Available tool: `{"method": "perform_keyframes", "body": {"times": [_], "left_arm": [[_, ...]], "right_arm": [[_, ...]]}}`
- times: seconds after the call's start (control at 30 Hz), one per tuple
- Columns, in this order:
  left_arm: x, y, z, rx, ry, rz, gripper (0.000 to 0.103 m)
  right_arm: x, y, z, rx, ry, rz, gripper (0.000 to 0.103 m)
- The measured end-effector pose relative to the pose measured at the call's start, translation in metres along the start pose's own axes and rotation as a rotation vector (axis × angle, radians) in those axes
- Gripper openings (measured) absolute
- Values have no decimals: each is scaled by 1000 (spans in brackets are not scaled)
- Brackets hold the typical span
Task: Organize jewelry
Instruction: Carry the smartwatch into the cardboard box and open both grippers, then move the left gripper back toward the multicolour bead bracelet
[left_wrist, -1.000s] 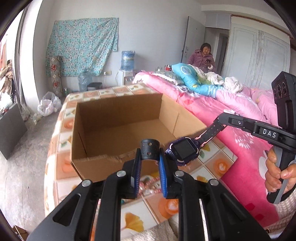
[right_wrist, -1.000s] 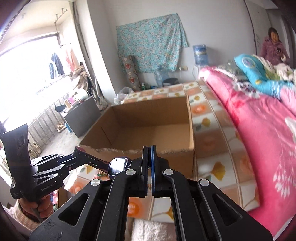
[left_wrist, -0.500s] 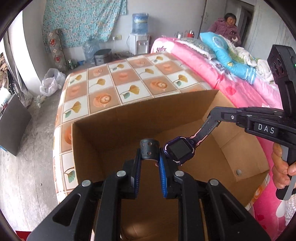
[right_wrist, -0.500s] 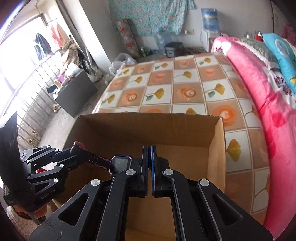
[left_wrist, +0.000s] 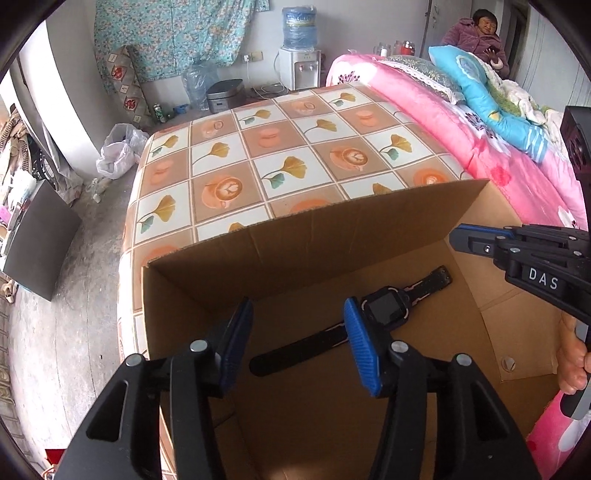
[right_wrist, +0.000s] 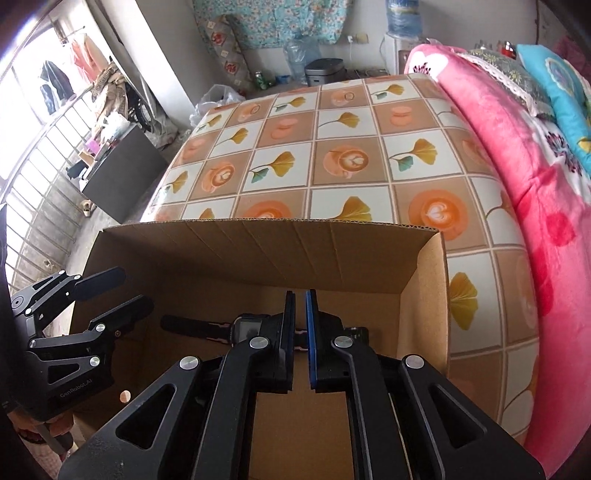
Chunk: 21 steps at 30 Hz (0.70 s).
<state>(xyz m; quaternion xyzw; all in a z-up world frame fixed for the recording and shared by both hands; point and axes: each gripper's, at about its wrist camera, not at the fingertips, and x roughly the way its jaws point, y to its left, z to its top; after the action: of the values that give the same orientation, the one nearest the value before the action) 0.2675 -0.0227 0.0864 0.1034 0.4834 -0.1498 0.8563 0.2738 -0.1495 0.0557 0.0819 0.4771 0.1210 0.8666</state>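
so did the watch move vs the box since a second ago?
Yes. The watch was held above the cardboard box's near rim; now it lies on the box floor, free of the opening left gripper.

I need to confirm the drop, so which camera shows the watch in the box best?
The left wrist view. There the watch lies flat on the floor of the cardboard box, face and both straps visible, only partly hidden by one jaw. The right wrist view shows just one strap and part of the face behind its own jaws.
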Motion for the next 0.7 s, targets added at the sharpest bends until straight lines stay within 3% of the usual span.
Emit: {"method": "perform_keyframes", "body": {"times": [0.2, 0.33, 0.43, 0.57, 0.7], "left_arm": [[-63, 2, -20, 0, -146, -16, 68], [-122, 5, -60, -15, -277, -97, 85], [-149, 1, -102, -10, -331, -138, 92], [-151, -12, -157, 8, -320, -106, 96], [-115, -30, -204, -8, -207, -98, 96]], "right_arm": [[-69, 7, -11, -29, -161, 66, 6], [-130, 9, -45, -69, -281, 142, 15], [-160, 8, -83, -97, -339, 163, 23], [-166, 5, -138, -103, -324, 166, 29], [-133, 8, -188, -79, -215, 100, 35]]}}
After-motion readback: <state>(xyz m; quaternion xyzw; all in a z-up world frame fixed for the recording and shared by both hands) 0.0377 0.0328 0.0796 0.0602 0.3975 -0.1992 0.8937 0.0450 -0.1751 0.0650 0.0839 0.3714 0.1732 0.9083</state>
